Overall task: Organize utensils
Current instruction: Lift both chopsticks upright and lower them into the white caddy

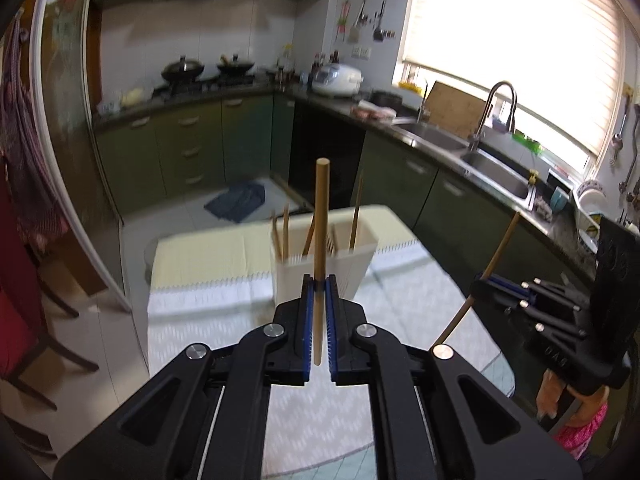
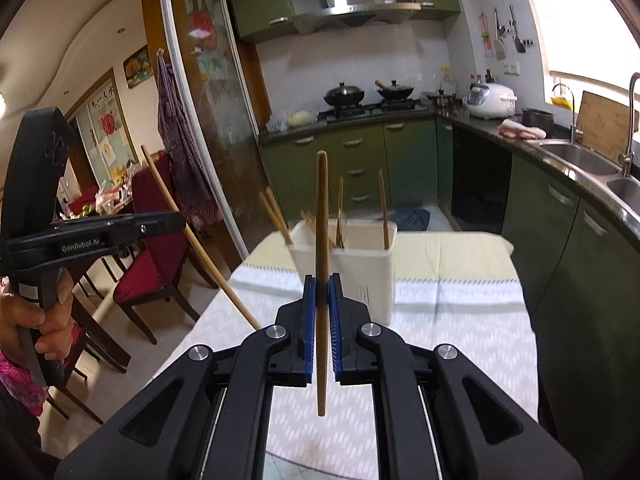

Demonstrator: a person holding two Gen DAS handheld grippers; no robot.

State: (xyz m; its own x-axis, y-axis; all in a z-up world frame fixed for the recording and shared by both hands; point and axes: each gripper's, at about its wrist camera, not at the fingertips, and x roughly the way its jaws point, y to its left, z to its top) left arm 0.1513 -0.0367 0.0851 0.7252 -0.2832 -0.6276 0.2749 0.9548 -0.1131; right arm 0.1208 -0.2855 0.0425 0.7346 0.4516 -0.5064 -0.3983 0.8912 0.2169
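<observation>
Both claws are gripping: the left claw (image 1: 320, 280) is clamping its blue pads tight, the right claw (image 2: 322, 278) doing likewise beside it.

Each gripper's got one wooden chopstick pinched upright: the left chopstick (image 1: 321, 216) and the right chopstick (image 2: 322, 216). Just ahead of both sits a white utensil holder (image 1: 344, 264) with more chopsticks leaning inside at different angles.

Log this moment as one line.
left gripper: shut on chopstick | right gripper: shut on chopstick | holder: on table, several chopsticks inside
</observation>
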